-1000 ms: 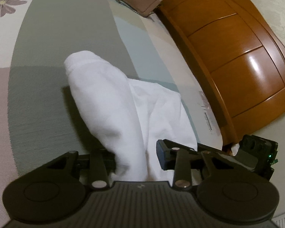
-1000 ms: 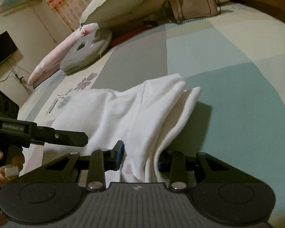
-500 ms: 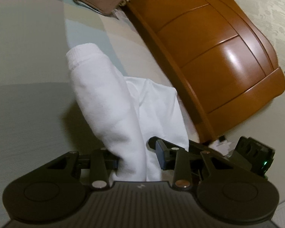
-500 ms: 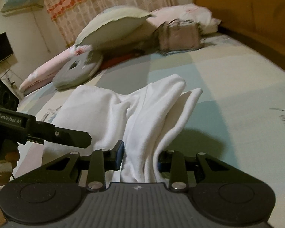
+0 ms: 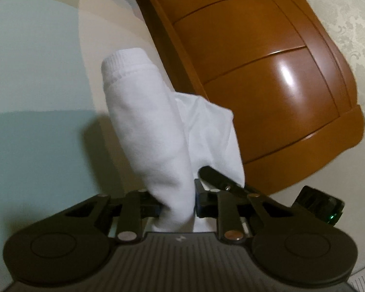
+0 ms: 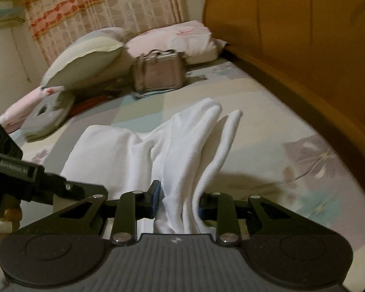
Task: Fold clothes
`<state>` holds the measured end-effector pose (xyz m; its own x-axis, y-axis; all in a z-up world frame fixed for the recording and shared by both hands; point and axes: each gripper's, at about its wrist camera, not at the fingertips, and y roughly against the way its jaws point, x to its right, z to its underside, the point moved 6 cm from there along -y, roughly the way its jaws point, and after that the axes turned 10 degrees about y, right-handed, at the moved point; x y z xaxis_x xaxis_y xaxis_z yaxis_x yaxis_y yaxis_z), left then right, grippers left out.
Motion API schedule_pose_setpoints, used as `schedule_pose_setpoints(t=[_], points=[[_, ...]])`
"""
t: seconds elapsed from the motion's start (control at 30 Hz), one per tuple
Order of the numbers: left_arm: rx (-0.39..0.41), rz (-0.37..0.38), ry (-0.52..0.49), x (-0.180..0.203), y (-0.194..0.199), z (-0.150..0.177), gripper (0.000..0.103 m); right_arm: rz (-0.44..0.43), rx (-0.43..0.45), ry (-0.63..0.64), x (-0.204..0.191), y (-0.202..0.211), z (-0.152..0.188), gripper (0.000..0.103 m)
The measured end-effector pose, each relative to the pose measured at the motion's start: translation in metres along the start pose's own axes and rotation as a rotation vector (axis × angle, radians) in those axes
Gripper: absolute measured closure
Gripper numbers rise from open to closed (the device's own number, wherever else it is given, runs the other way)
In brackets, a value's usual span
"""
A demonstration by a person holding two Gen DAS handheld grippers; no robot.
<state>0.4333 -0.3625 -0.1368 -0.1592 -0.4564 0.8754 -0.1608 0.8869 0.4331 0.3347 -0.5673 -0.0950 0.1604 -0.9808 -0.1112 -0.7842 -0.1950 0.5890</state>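
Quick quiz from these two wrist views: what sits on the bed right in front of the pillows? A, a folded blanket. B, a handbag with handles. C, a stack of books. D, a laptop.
B: in the right wrist view a pinkish handbag with looped handles stands on the bed in front of the pillows, beyond the white garment.

Both hand-held grippers clamped and raised, side by side.

We hold the left hand-held gripper [image 5: 177, 204] with its two fingers drawn in on white cloth [image 5: 155, 131], which fills the gap between them. We hold the right hand-held gripper [image 6: 180, 200] likewise, fingers pinching the same cloth. In the right wrist view, our left hand [image 6: 0, 215] grips the left unit's handle at the frame's left edge.
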Motion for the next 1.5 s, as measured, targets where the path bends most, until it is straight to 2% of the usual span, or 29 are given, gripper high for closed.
schedule_pose_setpoints(t=[0.17, 0.4, 0.5, 0.57, 0.63, 0.7, 0.73, 0.8, 0.9, 0.97, 1.03, 1.07, 1.1, 1.17, 1.2, 1.3, 1.37, 1.43, 1.5], points=[[-0.011, -0.009, 0.007, 0.004, -0.038, -0.012, 0.083, 0.034, -0.035, 0.014, 0.037, -0.023, -0.009, 0.070], [-0.020, -0.053, 0.057, -0.024, -0.060, -0.014, 0.082, 0.052, -0.120, 0.002, 0.061, -0.059, 0.005, 0.068], [-0.044, -0.074, 0.045, -0.033, -0.055, -0.013, 0.068, 0.062, -0.105, -0.042, 0.072, -0.054, 0.009, 0.057], [-0.036, -0.082, 0.019, -0.035, -0.041, -0.012, 0.063, 0.074, -0.086, -0.072, 0.079, -0.047, 0.011, 0.054], [0.016, -0.104, -0.022, -0.037, -0.022, -0.015, 0.052, 0.110, -0.050, -0.088, 0.085, -0.034, 0.008, 0.053], [0.089, -0.132, -0.026, -0.041, -0.003, -0.023, 0.049, 0.164, 0.028, -0.096, 0.087, -0.010, 0.000, 0.053], [0.115, -0.130, -0.027, -0.040, 0.004, -0.025, 0.049, 0.157, 0.070, -0.105, 0.085, 0.001, -0.004, 0.053], [0.163, -0.108, -0.039, -0.034, 0.016, -0.029, 0.049, 0.074, 0.136, -0.109, 0.071, 0.018, -0.006, 0.050], [0.193, -0.043, -0.109, -0.007, 0.019, -0.029, 0.044, -0.005, 0.107, -0.024, 0.045, 0.014, 0.005, 0.049], [0.164, -0.020, -0.176, 0.010, 0.010, -0.023, 0.036, 0.037, 0.026, -0.013, 0.048, -0.006, 0.022, 0.049], [0.135, -0.037, -0.217, 0.016, -0.004, -0.021, 0.030, 0.079, -0.055, -0.033, 0.057, -0.026, 0.041, 0.054], [0.120, -0.055, -0.225, 0.015, -0.013, -0.021, 0.029, 0.077, -0.037, -0.045, 0.061, -0.027, 0.046, 0.059], [0.103, -0.082, -0.226, 0.011, -0.021, -0.021, 0.029, 0.074, -0.020, -0.057, 0.065, -0.027, 0.050, 0.059], [0.060, -0.134, -0.205, -0.003, -0.034, -0.020, 0.032, 0.069, -0.019, -0.085, 0.065, -0.024, 0.049, 0.058], [0.060, -0.122, -0.198, -0.005, -0.032, -0.019, 0.032, 0.067, -0.019, -0.099, 0.065, -0.022, 0.048, 0.058], [0.123, -0.076, -0.215, -0.001, 0.001, -0.019, 0.029, 0.089, -0.011, -0.081, 0.054, -0.013, 0.044, 0.054], [0.169, -0.086, -0.204, -0.009, 0.016, -0.024, 0.022, 0.075, 0.026, -0.074, 0.046, -0.002, 0.039, 0.048], [0.143, -0.113, -0.131, -0.023, 0.012, -0.027, 0.022, 0.044, 0.081, -0.075, 0.036, 0.011, 0.035, 0.042], [0.071, -0.111, -0.025, -0.041, -0.003, -0.030, 0.022, 0.019, 0.128, -0.089, 0.027, 0.020, 0.032, 0.040]])
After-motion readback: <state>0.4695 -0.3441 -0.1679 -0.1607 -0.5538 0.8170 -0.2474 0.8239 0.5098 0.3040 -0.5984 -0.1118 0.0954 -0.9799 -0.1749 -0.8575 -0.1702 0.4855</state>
